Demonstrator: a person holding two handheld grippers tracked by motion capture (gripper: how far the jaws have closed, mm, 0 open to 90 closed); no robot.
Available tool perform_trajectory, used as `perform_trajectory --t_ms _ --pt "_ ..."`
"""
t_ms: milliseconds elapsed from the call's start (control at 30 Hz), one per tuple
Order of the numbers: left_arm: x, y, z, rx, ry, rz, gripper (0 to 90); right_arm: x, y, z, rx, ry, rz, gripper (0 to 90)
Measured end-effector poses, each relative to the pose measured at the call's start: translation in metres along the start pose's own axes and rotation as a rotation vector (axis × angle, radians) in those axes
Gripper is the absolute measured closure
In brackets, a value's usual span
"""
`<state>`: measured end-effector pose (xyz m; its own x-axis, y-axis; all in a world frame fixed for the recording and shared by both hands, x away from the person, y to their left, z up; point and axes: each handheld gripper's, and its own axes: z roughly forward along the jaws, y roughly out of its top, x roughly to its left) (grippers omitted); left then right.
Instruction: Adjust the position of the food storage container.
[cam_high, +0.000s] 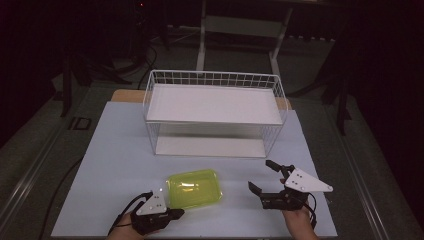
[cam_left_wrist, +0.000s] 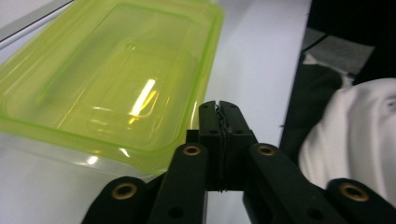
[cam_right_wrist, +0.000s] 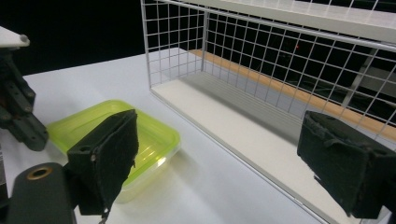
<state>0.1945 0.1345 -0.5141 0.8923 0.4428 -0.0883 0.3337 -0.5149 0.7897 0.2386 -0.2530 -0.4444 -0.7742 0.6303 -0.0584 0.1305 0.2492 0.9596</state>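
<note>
Looking near to far, here's the rundown:
Left gripper (cam_high: 176, 212): jaws pressed flat together with nothing between them in its own view (cam_left_wrist: 219, 108), tips right at the near left corner of the green container; can't tell if they actually touch it.
Right gripper (cam_high: 264, 176): jaws spread wide, holding nothing; in its own view (cam_right_wrist: 224, 163) there's just bare table between the pads.
Green container (cam_high: 194, 187): yellow-green see-through plastic box with its lid on, sitting flat on the white table (cam_high: 115, 150), near centre, between the two grippers and a bit closer to the left one.
Hands: both come in from the near edge, left gripper pointing right toward the container, right gripper pointing left and far.
Wire rack (cam_high: 214, 114): white two-level basket shelf, farther back at the middle of the table, well apart from the container, both levels bare.
</note>
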Motion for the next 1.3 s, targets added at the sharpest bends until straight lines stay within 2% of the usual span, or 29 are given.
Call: perform_trajectory --t_ms 133,200,233,333,400,467,567,600,633,700,767,800,867,933,967,1033,1067,1167,1300 --pt "0.004 0.001 0.0 -0.005 0.05 -0.005 89.8 0.0 0.0 0.0 0.0 0.005 0.0 12.5" --pt "0.008 0.001 0.0 -0.007 0.046 -0.022 89.8 -0.001 0.0 0.0 0.001 0.006 -0.001 12.5" --pt "0.008 0.001 0.0 -0.008 0.06 -0.014 89.8 -0.001 0.0 0.0 0.002 0.007 -0.001 12.5" --pt "0.01 0.002 0.001 -0.011 0.05 -0.01 89.8 -0.001 0.0 0.0 0.003 0.009 -0.002 12.5" --pt "0.01 0.002 0.001 -0.036 0.017 -0.019 89.8 -0.001 0.0 0.0 0.002 0.009 0.0 12.5" --pt "0.007 0.004 -0.001 -0.044 0.013 0.007 89.8 0.0 0.0 0.0 0.003 0.009 0.002 12.5" --pt "0.007 0.006 -0.009 -0.065 0.041 0.034 89.9 0.0 0.0 -0.001 0.006 0.01 0.003 12.5" --pt "0.009 0.006 -0.012 -0.073 0.071 0.04 89.9 0.0 0.0 0.0 0.004 0.011 0.004 12.5" --pt "0.014 0.006 -0.017 -0.093 0.08 0.043 89.9 0.0 0.0 0.0 0.005 0.012 0.004 12.5" --pt "0.024 0.005 -0.025 -0.107 0.129 0.051 90.0 0.0 0.0 0.0 0.005 0.013 0.004 12.4" --pt "0.038 0.002 -0.032 -0.131 0.164 0.034 90.0 0.0 0.0 0.0 0.004 0.013 0.004 12.5" --pt "0.046 0.001 -0.035 -0.131 0.176 0.017 90.0 0.0 0.0 0.0 0.004 0.013 0.004 12.5" --pt "0.057 -0.004 -0.037 -0.129 0.202 0.012 90.0 0.0 0.0 0.0 0.002 0.013 0.003 12.5" --pt "0.068 -0.01 -0.035 -0.116 0.206 0.005 90.0 0.0 0.0 0.0 0.003 0.013 0.001 12.5" --pt "0.072 -0.012 -0.034 -0.107 0.198 -0.013 90.0 0.0 0.0 0.0 0.005 0.014 0.001 12.5" --pt "0.075 -0.017 -0.03 -0.101 0.192 -0.03 90.0 0.0 0.0 0.0 0.007 0.015 0.001 12.5" --pt "0.076 -0.019 -0.027 -0.104 0.173 -0.035 90.0 0.0 0.0 0.0 0.008 0.015 0.001 12.5" --pt "0.074 -0.021 -0.019 -0.088 0.166 -0.002 90.0 0.0 -0.001 0.001 0.009 0.017 0.004 12.5" --pt "0.072 -0.018 -0.014 -0.097 0.161 -0.003 90.0 0.0 -0.001 0.002 0.01 0.02 0.003 12.5"
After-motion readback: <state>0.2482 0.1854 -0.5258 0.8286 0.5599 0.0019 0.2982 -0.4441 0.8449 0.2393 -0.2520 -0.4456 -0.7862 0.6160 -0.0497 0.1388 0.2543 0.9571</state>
